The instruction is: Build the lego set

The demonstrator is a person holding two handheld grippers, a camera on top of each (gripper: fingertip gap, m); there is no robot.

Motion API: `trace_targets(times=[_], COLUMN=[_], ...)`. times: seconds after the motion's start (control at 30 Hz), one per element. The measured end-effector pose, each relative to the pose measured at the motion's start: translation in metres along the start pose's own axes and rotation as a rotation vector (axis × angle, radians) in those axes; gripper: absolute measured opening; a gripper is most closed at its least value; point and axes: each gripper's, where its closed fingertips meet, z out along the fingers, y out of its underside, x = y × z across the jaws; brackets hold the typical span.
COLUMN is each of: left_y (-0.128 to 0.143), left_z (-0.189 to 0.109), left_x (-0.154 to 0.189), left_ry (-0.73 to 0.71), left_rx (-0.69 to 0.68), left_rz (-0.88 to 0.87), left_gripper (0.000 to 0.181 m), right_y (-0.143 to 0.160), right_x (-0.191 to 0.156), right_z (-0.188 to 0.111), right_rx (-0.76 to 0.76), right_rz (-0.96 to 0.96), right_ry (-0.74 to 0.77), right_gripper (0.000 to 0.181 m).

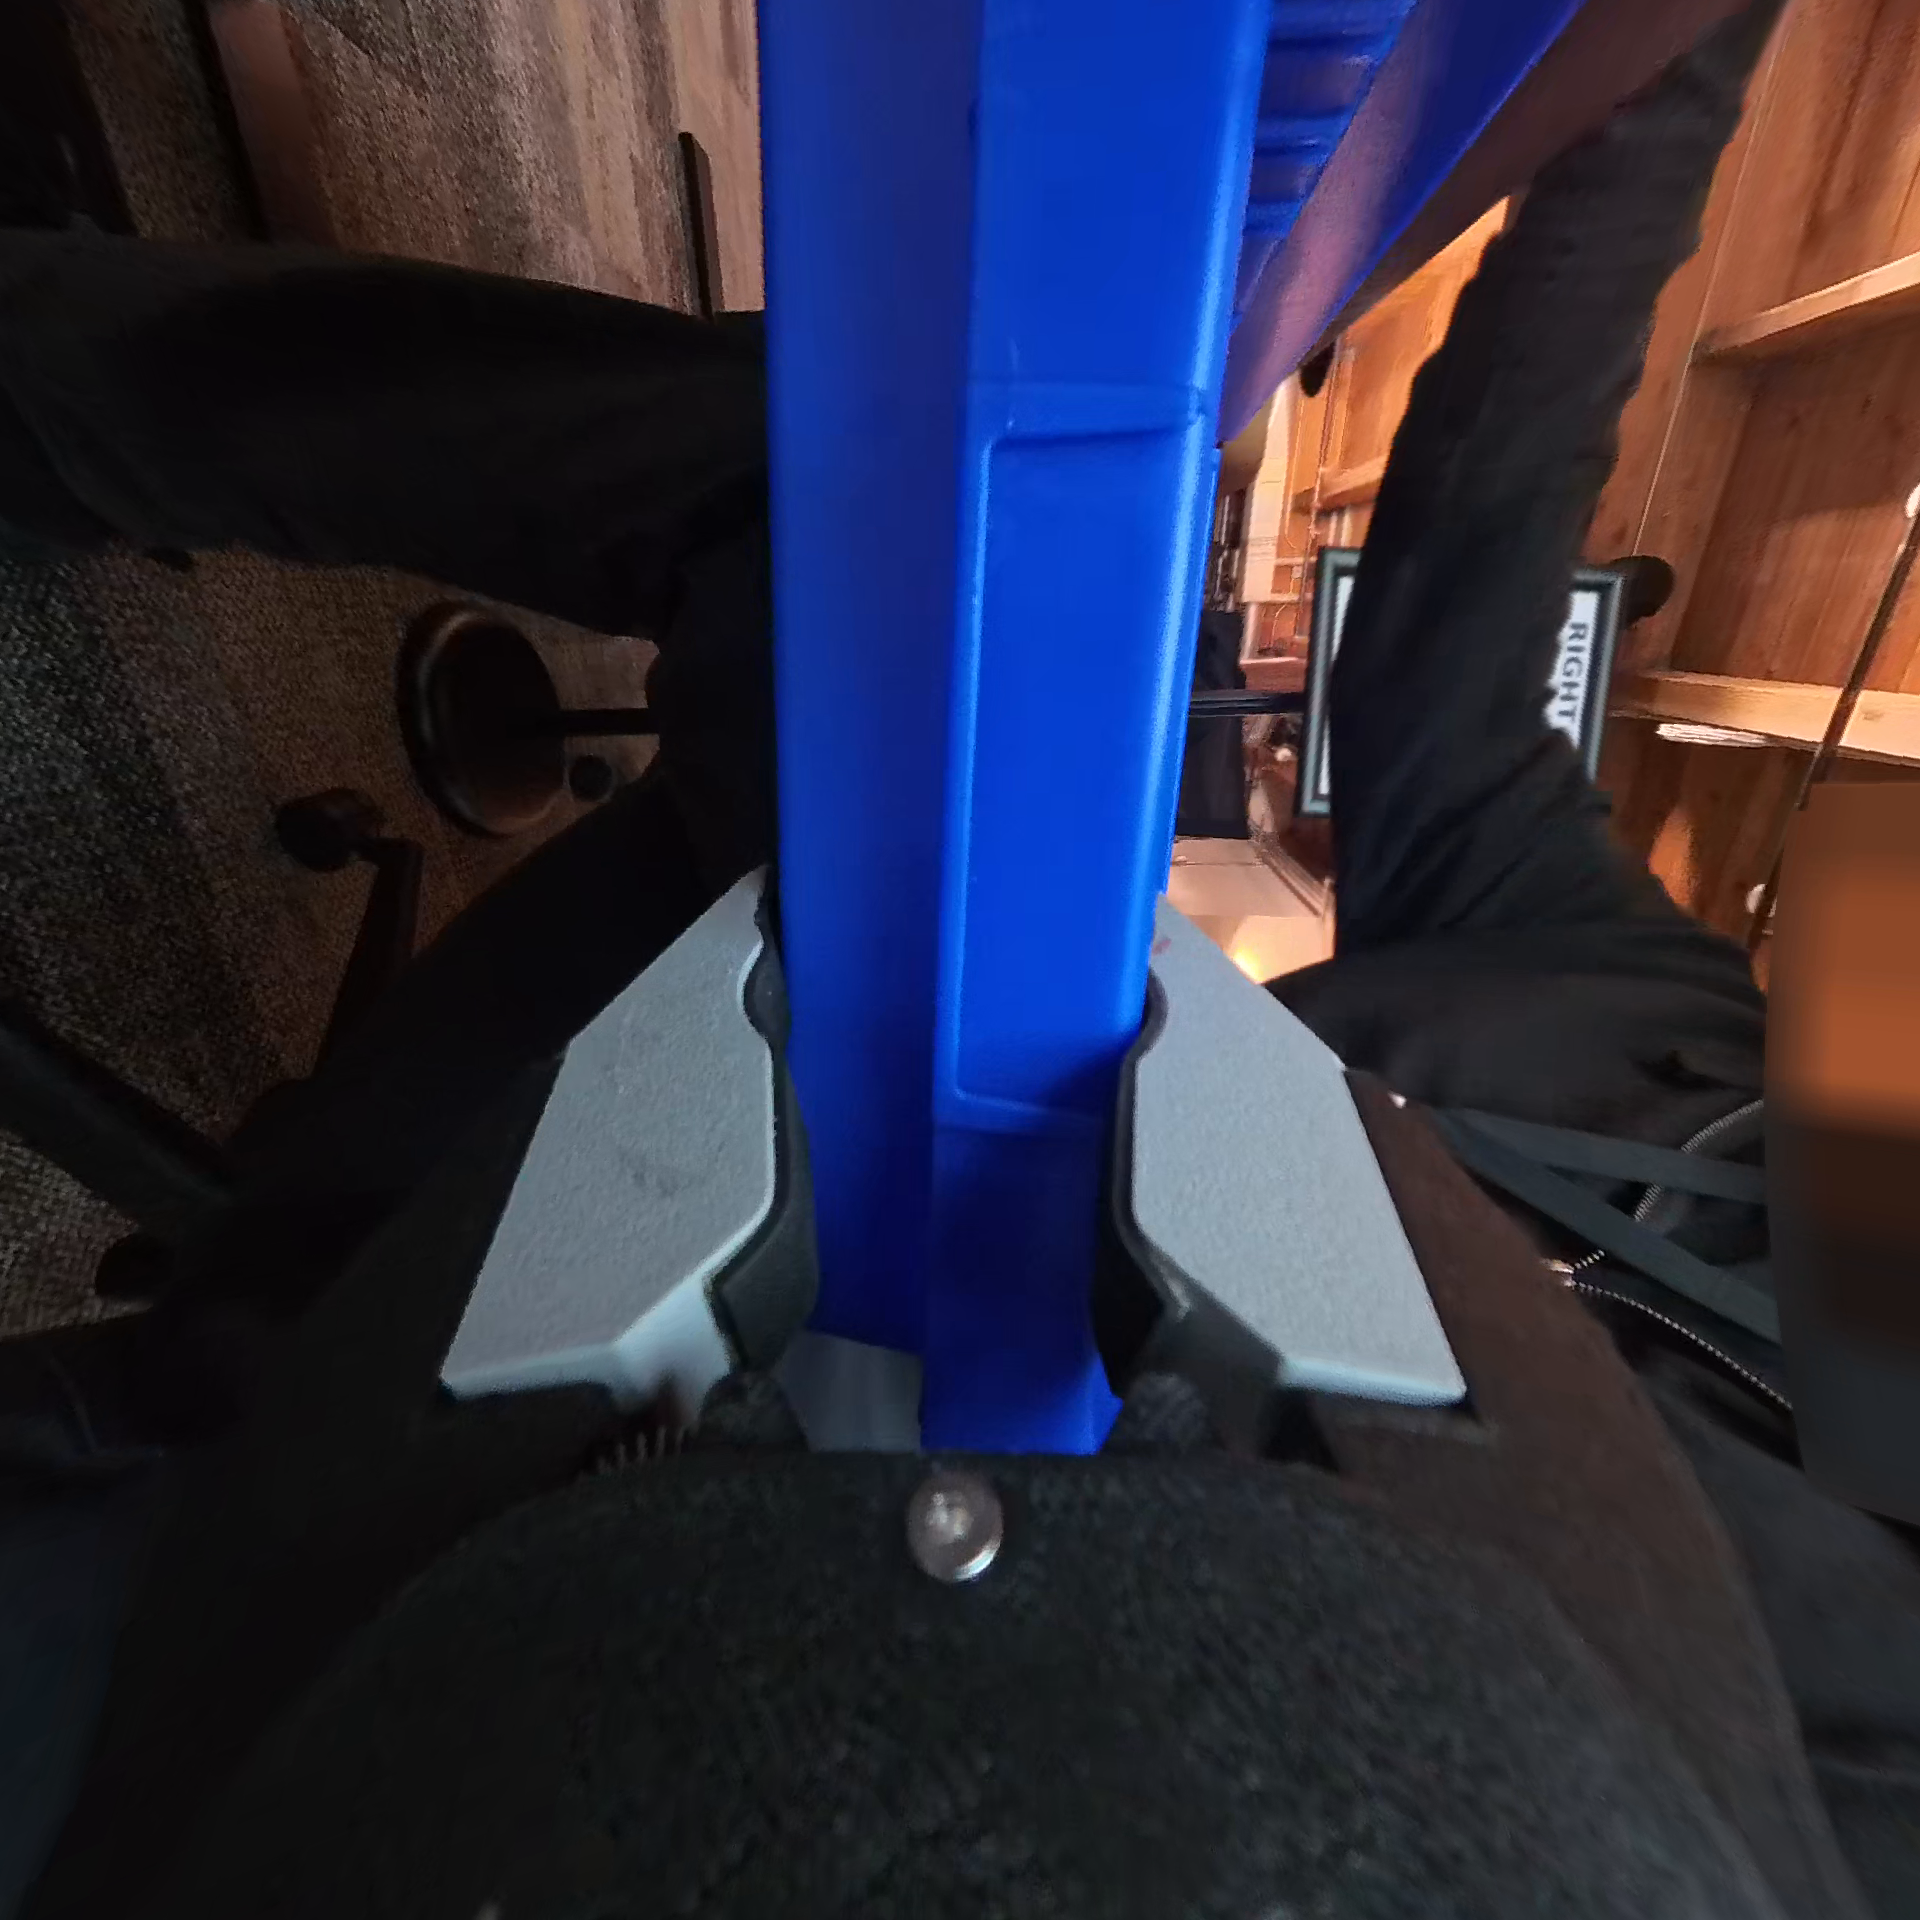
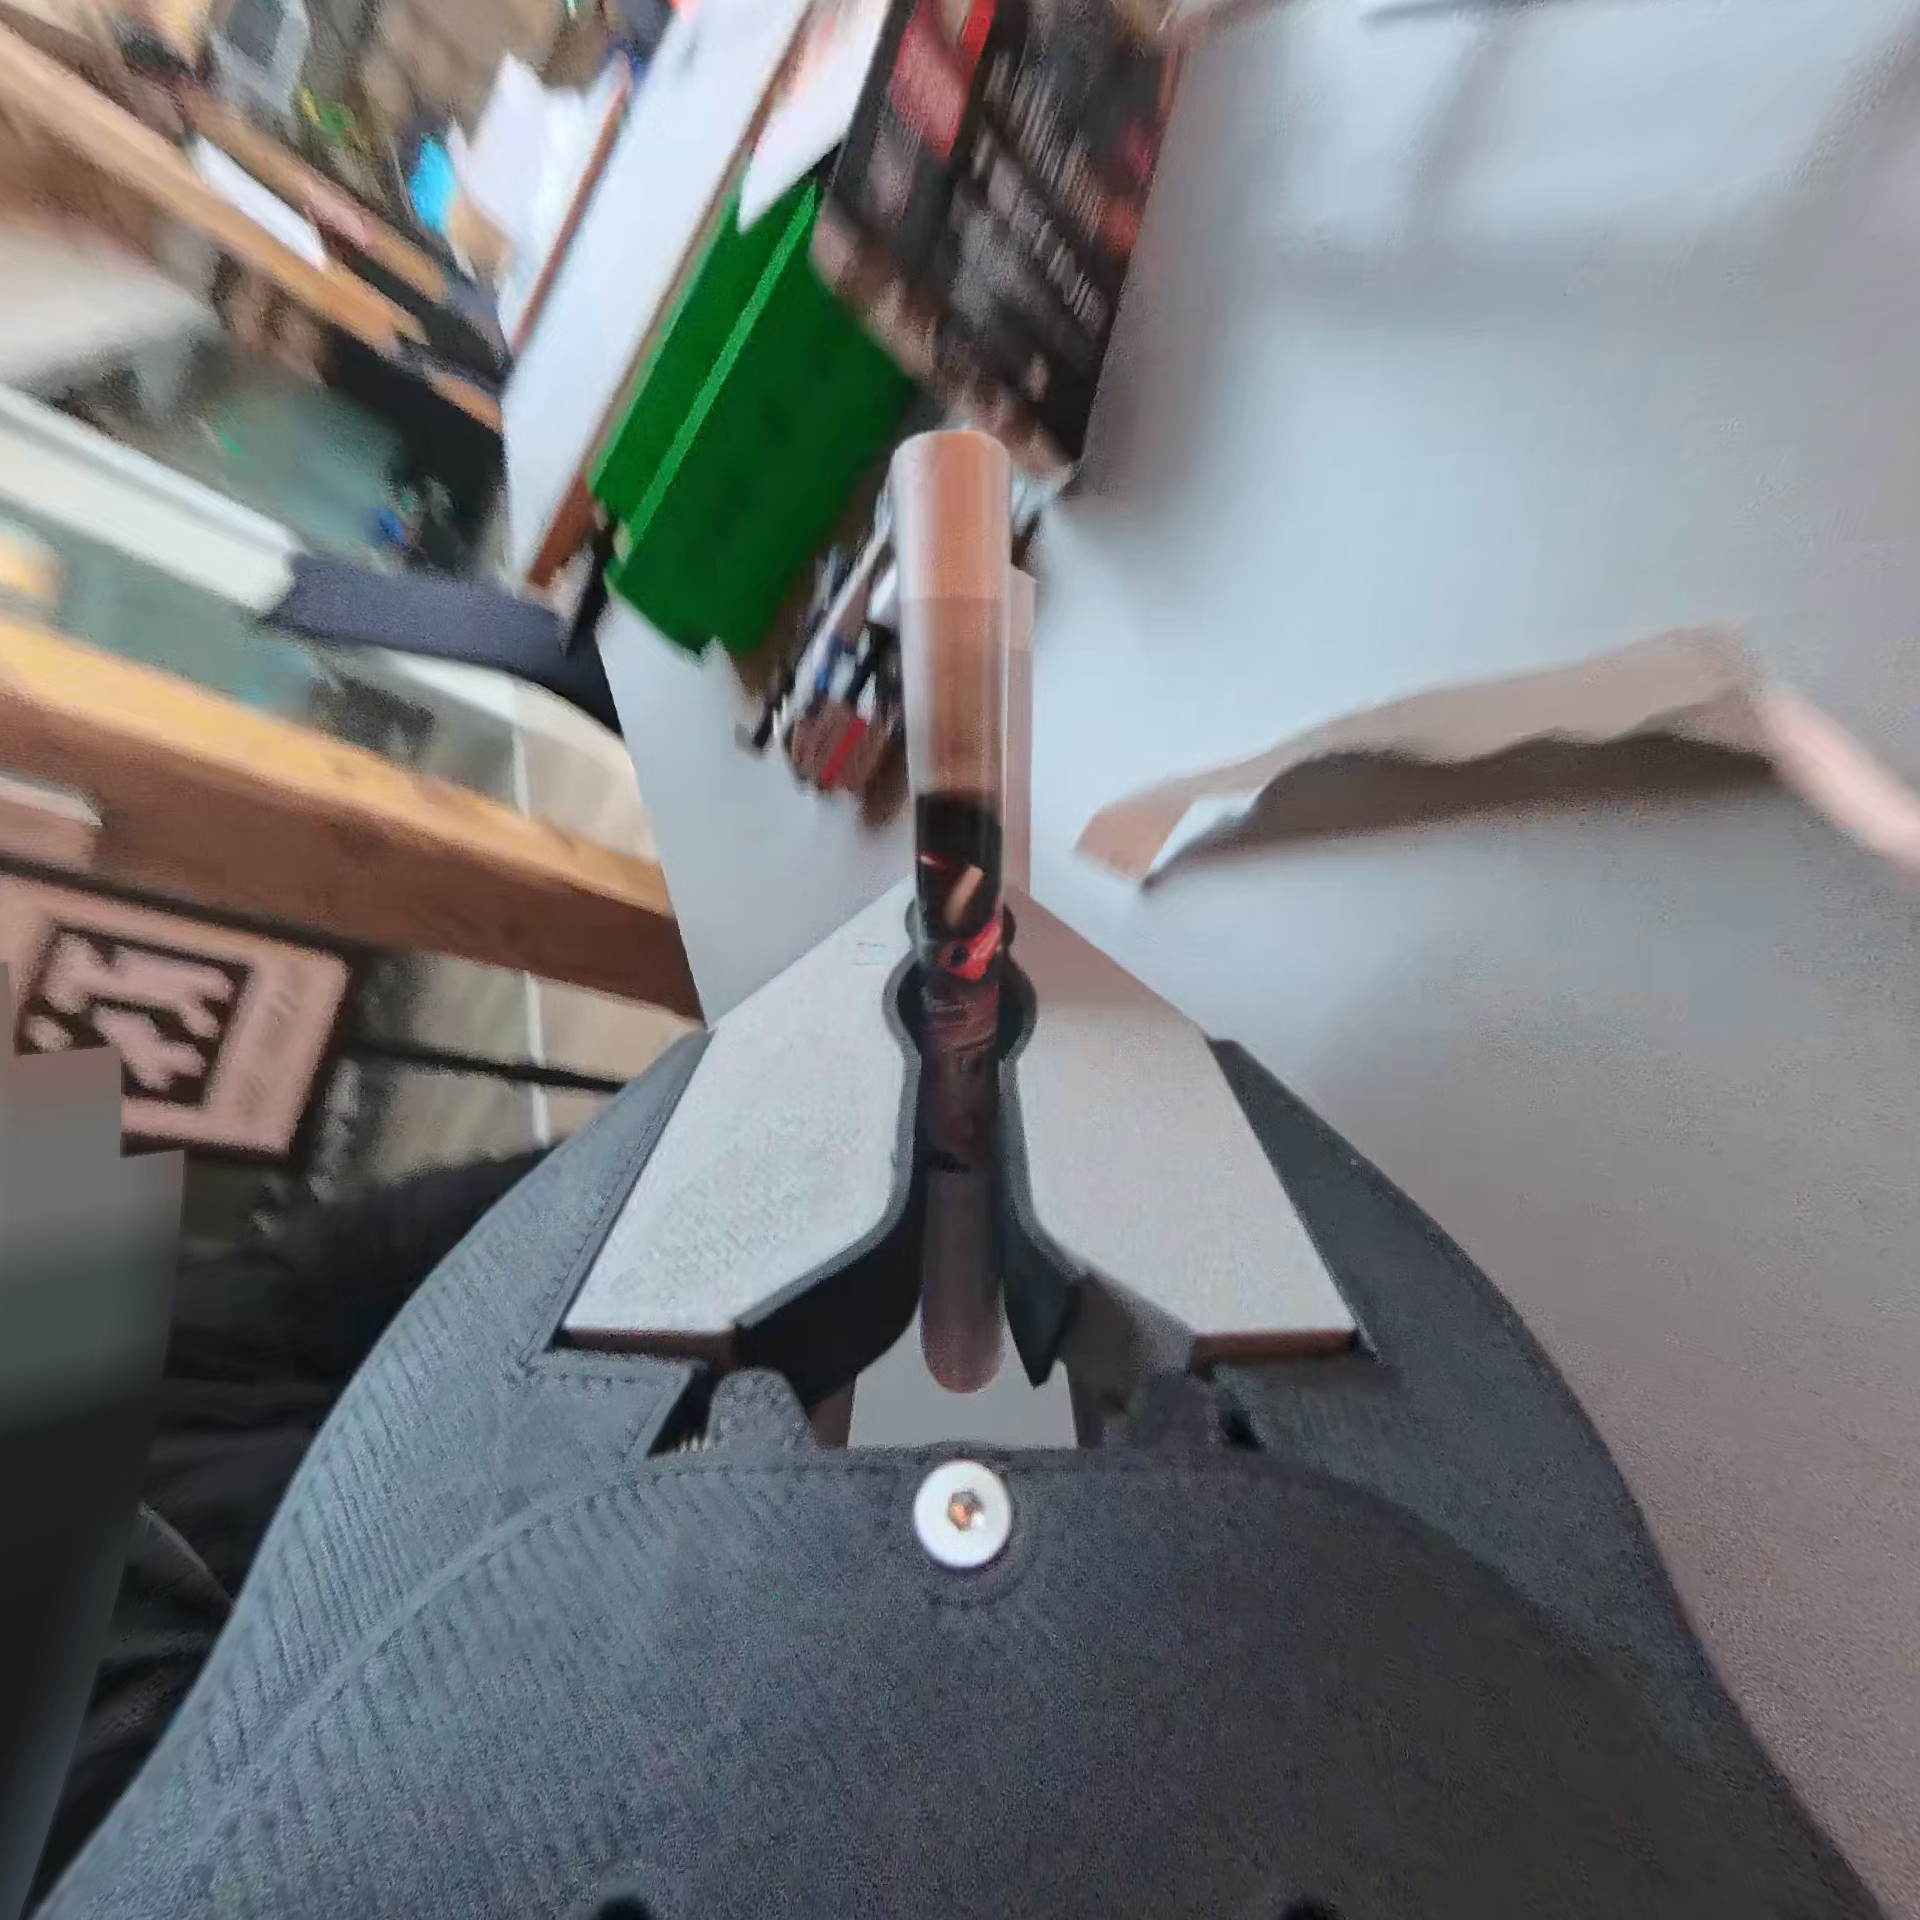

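Observation:
In the left wrist view my left gripper (image 1: 961, 935) is shut on a long blue plastic part (image 1: 977, 520), apparently the rim or wall of a blue bin, which runs up out of the frame. In the right wrist view my right gripper (image 2: 961, 966) is shut on a slim brown and clear thing (image 2: 954, 644) seen edge-on, with small red and black pieces (image 2: 968, 951) inside it. It sticks out past the fingertips over a white table (image 2: 1455, 416). A green flat piece (image 2: 748, 436) and a dark printed box (image 2: 1029, 208) lie farther off, blurred.
A torn piece of brown cardboard (image 2: 1455, 758) lies on the table to the right. Several pens (image 2: 842, 686) lie beyond the fingertips. A wooden shelf (image 2: 312, 821) runs along the left. A person's dark sleeve (image 1: 1486, 623) reaches past the blue part, with carpet (image 1: 156, 779) to the left. Tip to tip, the grippers are about 50 cm apart.

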Motion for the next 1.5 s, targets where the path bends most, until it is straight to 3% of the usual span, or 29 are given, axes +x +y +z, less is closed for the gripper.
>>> trace_targets(times=[0.1, 0.13, 0.2, 0.3, 0.37, 0.43, 0.53, 0.63, 0.73, 0.87, 1.03, 1.17, 1.27, 1.4, 1.5], left_y=[0.001, 0.001, 0.001, 0.003, 0.005, 0.007, 0.009, 0.012, 0.016, 0.025, 0.039, 0.056, 0.071, 0.081, 0.08], left_z=[0.0, 0.0, 0.0, -0.001, -0.003, -0.003, -0.002, -0.002, -0.003, -0.007, -0.009, 0.0, 0.011, 0.021, 0.026], left_x=[0.002, 0.002, 0.002, 0.004, 0.007, 0.009, 0.014, 0.023, 0.032, 0.047, 0.072, 0.084, 0.087, 0.086, 0.109], left_ry=[0.003, 0.002, 0.004, 0.01, 0.013, 0.019, 0.022, 0.031, 0.048, 0.04, 0.034, 0.035, 0.026, -0.046, -0.077], left_rx=[-0.005, -0.006, -0.003, 0.001, 0.0, 0.001, -0.001, 0.0, 0.004, 0.007, 0.041, 0.099, 0.132, 0.187, 0.258], left_rz=[0.004, 0.007, 0.004, -0.002, 0.005, 0.008, 0.022, 0.041, 0.044, 0.066, 0.092, 0.091, 0.077, 0.12, 0.195], left_gripper=[0.063, 0.064, 0.063, 0.064, 0.064, 0.064, 0.064, 0.064, 0.063, 0.064, 0.063, 0.063, 0.063, 0.063, 0.064], right_y=[-0.038, -0.041, -0.04, -0.046, -0.054, -0.061, -0.056, 0.004, 0.099, 0.227, 0.325, 0.36, 0.377, 0.384, 0.364], right_x=[0.059, 0.081, 0.116, 0.145, 0.148, 0.143, 0.105, 0.041, -0.018, -0.107, -0.159, -0.172, -0.147, -0.116, -0.116], right_z=[-0.012, -0.014, -0.016, -0.029, -0.044, -0.063, -0.082, -0.079, -0.074, -0.065, -0.052, -0.035, -0.031, -0.04, -0.053], right_rx=[0.038, 0.027, -0.007, 0.049, 0.083, 0.107, 0.112, -0.009, -0.095, -0.101, -0.111, -0.129, -0.237, -0.371, -0.398], right_rz=[0.121, 0.15, 0.222, 0.195, 0.106, 0.023, -0.111, -0.226, -0.285, -0.229, -0.18, -0.196, -0.245, -0.321, -0.375], right_ry=[0.093, 0.141, 0.202, 0.327, 0.413, 0.519, 0.559, 0.457, 0.384, 0.181, 0.18, 0.203, 0.337, 0.509, 0.575], right_gripper=[0.008, 0.016, 0.051, 0.064, 0.069, 0.086, 0.089, 0.082, 0.081, 0.083, 0.095, 0.095, 0.095, 0.057, 0.038])
